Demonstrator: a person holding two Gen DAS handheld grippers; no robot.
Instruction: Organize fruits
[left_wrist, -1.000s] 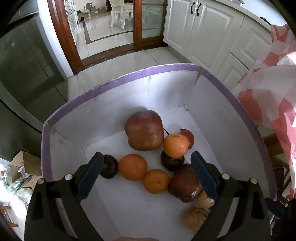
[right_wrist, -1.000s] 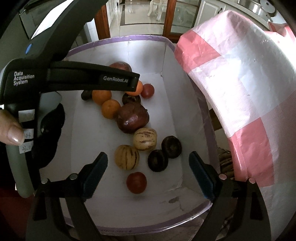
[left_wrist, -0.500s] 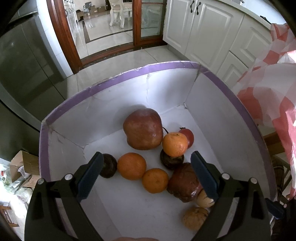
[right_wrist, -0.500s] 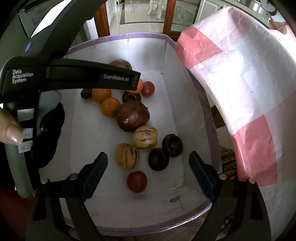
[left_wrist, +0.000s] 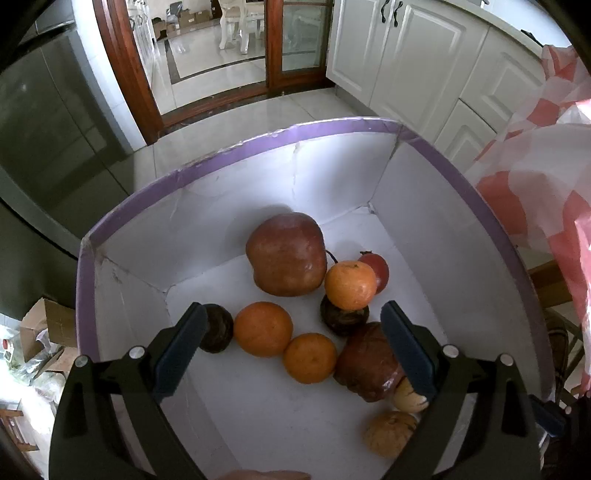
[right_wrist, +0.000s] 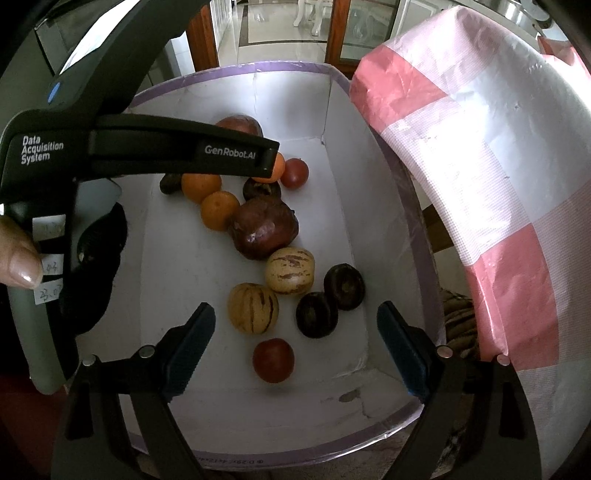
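Both grippers hover over the white box (right_wrist: 376, 192) with jaws wide and empty. Against the view a second ago, the fruit sits a little lower in the left gripper (left_wrist: 291, 343) view and a little larger in the right gripper (right_wrist: 295, 347) view, so both seem to edge closer; nothing in the box has shifted. Oranges (left_wrist: 263, 328) cluster near the big pomegranate (left_wrist: 287, 254) at the box's far end; striped melons (right_wrist: 253, 308) and a red fruit (right_wrist: 273, 360) lie at its near end. Sorting looks unstarted
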